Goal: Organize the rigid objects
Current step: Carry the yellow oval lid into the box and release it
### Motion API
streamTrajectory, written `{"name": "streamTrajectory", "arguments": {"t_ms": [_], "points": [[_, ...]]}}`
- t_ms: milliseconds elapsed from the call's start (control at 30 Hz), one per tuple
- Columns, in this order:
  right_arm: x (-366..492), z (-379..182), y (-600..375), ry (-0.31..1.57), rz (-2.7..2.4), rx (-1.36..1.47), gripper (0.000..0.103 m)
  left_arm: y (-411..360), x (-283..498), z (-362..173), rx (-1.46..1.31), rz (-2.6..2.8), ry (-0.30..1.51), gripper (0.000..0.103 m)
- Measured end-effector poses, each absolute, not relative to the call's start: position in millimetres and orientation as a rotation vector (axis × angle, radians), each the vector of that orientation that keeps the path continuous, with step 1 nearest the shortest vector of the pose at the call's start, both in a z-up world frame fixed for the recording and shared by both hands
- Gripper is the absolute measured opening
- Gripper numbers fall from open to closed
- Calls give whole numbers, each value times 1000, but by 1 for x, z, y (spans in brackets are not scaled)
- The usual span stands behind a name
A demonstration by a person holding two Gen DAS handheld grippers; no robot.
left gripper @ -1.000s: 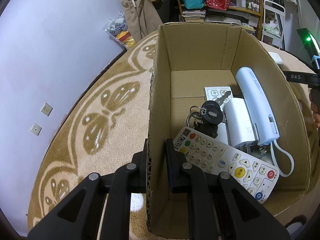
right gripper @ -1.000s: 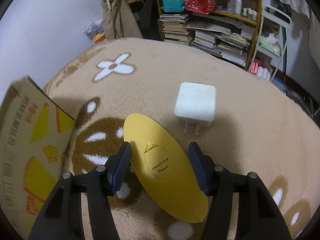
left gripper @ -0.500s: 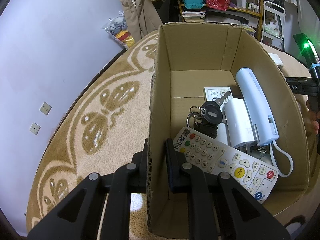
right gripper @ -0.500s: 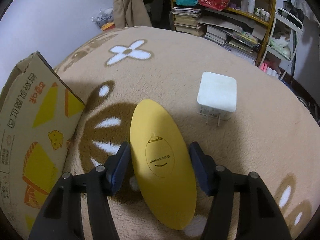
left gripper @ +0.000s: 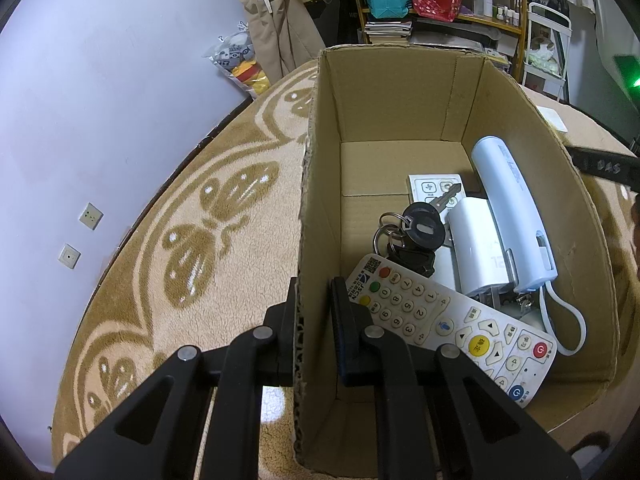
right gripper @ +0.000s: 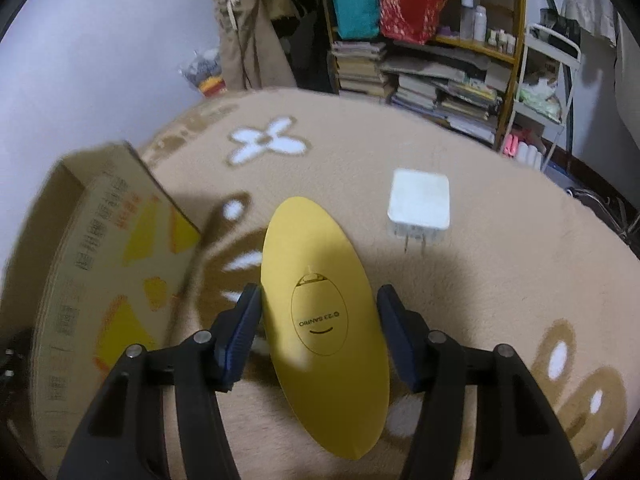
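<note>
Beige patterned carpet [right gripper: 500, 280] carries everything. Left claw [left gripper: 314, 320] is clamped on the cardboard box [left gripper: 400, 100] wall; inside lie a remote [left gripper: 448, 328], keys [left gripper: 420, 232] and half-hidden white gadgets. Right claw [right gripper: 318, 332] grips the yellow oval object [right gripper: 324, 320] (lower tip blurred), a white charger [right gripper: 419, 205] beyond.

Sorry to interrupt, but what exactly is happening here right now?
A person is packing small items into a cardboard box. The left gripper is clamped on the box's wall; a remote control and keys lie inside. The right gripper holds a yellow oval object; a white charger remains on the rug.
</note>
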State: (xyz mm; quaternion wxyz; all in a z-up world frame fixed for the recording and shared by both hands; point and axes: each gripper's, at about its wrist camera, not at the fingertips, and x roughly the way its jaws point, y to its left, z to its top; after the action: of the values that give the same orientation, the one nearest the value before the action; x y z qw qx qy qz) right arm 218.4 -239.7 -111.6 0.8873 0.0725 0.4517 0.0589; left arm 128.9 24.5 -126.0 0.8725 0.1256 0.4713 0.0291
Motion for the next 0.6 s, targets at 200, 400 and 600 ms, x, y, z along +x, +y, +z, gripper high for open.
{"name": "streamTrajectory", "arguments": {"t_ms": [200, 400, 600], "points": [[205, -72, -222, 845, 187, 190, 63, 25, 129, -126, 263, 60, 985, 13], [197, -38, -190, 784, 282, 185, 63, 25, 129, -126, 262, 60, 984, 13], [190, -29, -148, 781, 399, 145, 63, 26, 130, -126, 250, 65, 988, 13]]}}
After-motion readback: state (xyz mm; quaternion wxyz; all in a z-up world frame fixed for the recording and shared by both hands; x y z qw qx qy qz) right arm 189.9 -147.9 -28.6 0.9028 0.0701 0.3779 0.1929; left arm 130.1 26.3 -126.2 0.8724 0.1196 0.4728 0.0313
